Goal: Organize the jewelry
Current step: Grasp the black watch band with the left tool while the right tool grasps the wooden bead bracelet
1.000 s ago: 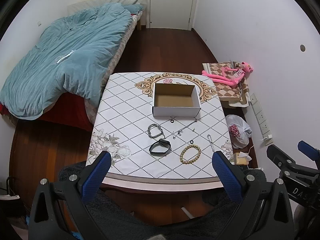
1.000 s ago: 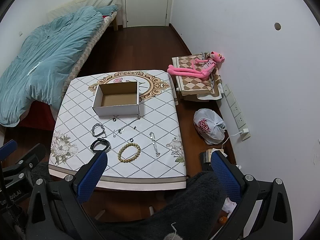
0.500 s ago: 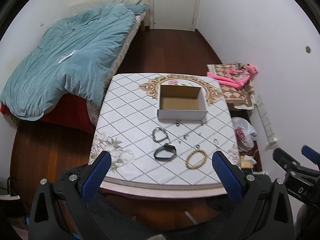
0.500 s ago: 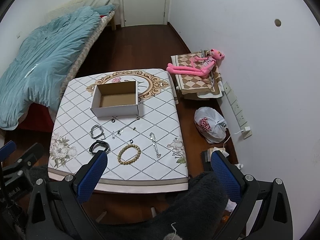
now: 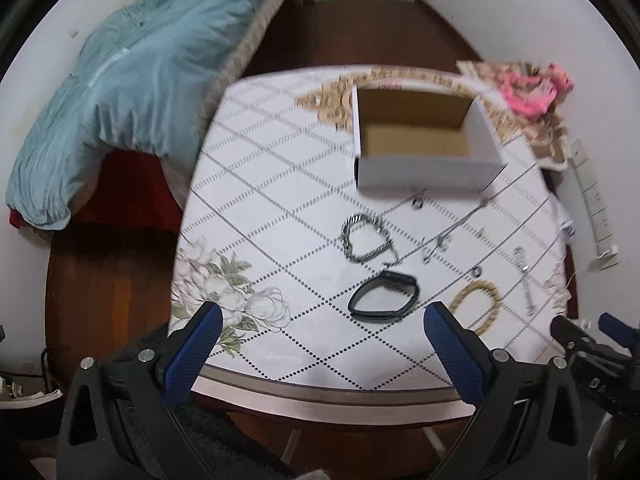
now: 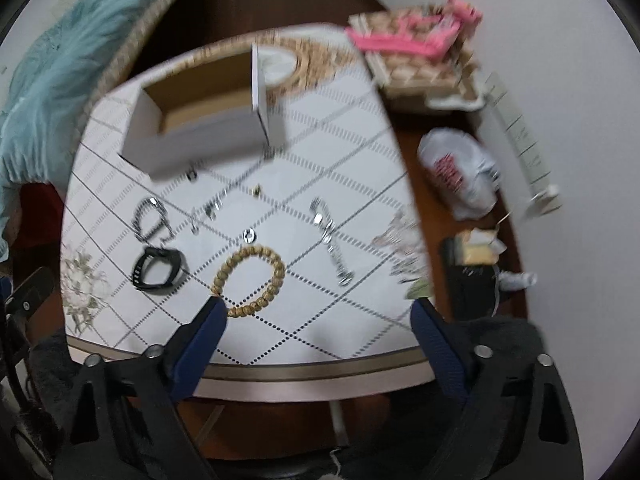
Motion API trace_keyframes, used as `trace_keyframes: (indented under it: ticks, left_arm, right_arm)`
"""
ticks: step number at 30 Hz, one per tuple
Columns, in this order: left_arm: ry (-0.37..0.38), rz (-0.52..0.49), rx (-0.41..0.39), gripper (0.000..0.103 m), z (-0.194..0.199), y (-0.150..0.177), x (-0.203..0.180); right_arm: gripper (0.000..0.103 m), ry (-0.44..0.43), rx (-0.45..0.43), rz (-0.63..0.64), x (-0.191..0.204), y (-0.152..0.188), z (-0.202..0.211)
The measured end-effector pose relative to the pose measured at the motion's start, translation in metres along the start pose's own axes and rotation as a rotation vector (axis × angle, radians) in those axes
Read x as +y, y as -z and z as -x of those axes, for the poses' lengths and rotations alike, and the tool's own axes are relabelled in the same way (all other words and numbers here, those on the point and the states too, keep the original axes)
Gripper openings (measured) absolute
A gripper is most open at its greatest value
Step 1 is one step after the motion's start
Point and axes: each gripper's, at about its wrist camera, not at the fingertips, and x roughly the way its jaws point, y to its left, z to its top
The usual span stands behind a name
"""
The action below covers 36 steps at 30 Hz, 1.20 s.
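An open white cardboard box (image 5: 424, 140) stands empty on the patterned table (image 5: 280, 208), also in the right wrist view (image 6: 200, 120). In front of it lie a silver chain bracelet (image 5: 366, 238), a black band (image 5: 384, 296), a wooden bead bracelet (image 6: 250, 280), a thin necklace (image 5: 460, 228), a silver link bracelet (image 6: 330, 236) and small rings (image 6: 249, 236). My left gripper (image 5: 322, 328) is open and empty over the table's near edge, just short of the black band. My right gripper (image 6: 318, 324) is open and empty, its left finger beside the bead bracelet.
A bed with a teal duvet (image 5: 132, 80) stands left of the table. A pink plush toy (image 6: 404, 36) lies on a checked stool at the right. A white plastic bag (image 6: 460, 176) and a power strip (image 6: 520, 140) lie by the right wall.
Both grippers have moved forward and down toward the table; the jewelry and box now look much larger. Nothing on the table has moved. Both stay open.
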Motion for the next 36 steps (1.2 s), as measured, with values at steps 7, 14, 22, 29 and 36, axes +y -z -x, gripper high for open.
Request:
trace_keyframes:
  ticks: [7,14,22,29,36]
  left_arm:
    - [-0.022,-0.006,0.070,0.102,-0.046,-0.006,0.000]
    - [0.009,0.006,0.133,0.102,-0.079,-0.010,0.002]
    - [0.136,0.039,0.229,0.089,-0.113,-0.005,0.004]
    - [0.199,0.046,0.259,0.030,-0.137,-0.002,0.005]
    - [0.174,-0.024,0.207,0.005,-0.137,0.003,-0.001]
  right_arm:
    - [0.085,-0.017,0.113,0.012,0.018,0.002,-0.069]
    - [0.085,-0.020,0.151,0.019,0.025,-0.003,-0.092]
    - [0.084,-0.017,0.167,0.017,0.026,-0.006,-0.104]
    - [0.071,-0.014,0.183,0.023,0.033,0.000,-0.116]
    - [0.019,0.012,0.095,0.045,0.041,0.008,-0.101]
